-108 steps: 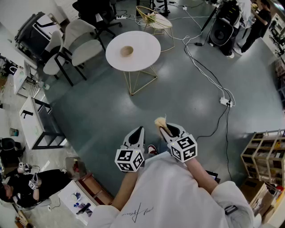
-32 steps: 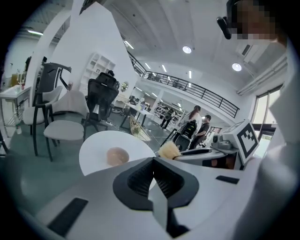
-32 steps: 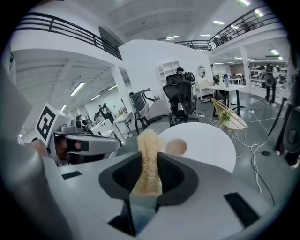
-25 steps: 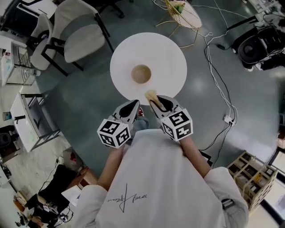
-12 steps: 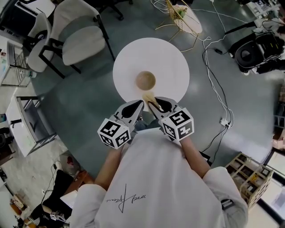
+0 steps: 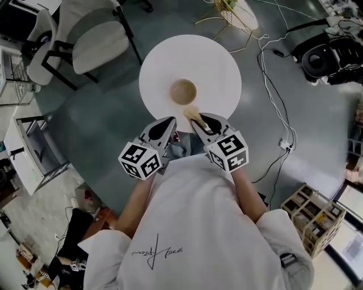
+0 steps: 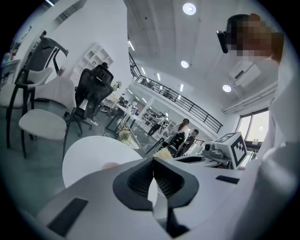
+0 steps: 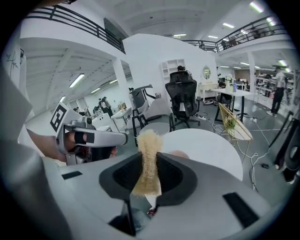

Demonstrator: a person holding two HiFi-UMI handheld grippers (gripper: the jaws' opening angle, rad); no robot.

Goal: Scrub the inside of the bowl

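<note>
My left tongs (image 7: 153,161) are shut tight, pad against pad, with nothing between them. My right tongs (image 8: 147,174) are clamped on a pale, straw-coloured scrubber (image 8: 149,154), which stands up out of the pads with its frayed end poking past the tips.

In the head view both pairs sit side by side just in front of my chest, left beside right, over the near edge of the round white table (image 6: 218,62). The scrubber's tip reaches over the table top, near the bowl (image 6: 183,91) but not touching it.

The small tan bowl stands upright near the middle of the table, its mouth open to the ceiling, just far of the scrubber. From the right gripper view only a sliver of it shows behind the pads.

Out to the far left stand two white chairs (image 6: 101,44) on black frames. On the grey floor (image 6: 102,130) to the right run loose cables (image 6: 276,79), and a wire-legged side table (image 6: 238,16) stands at the far edge.
</note>
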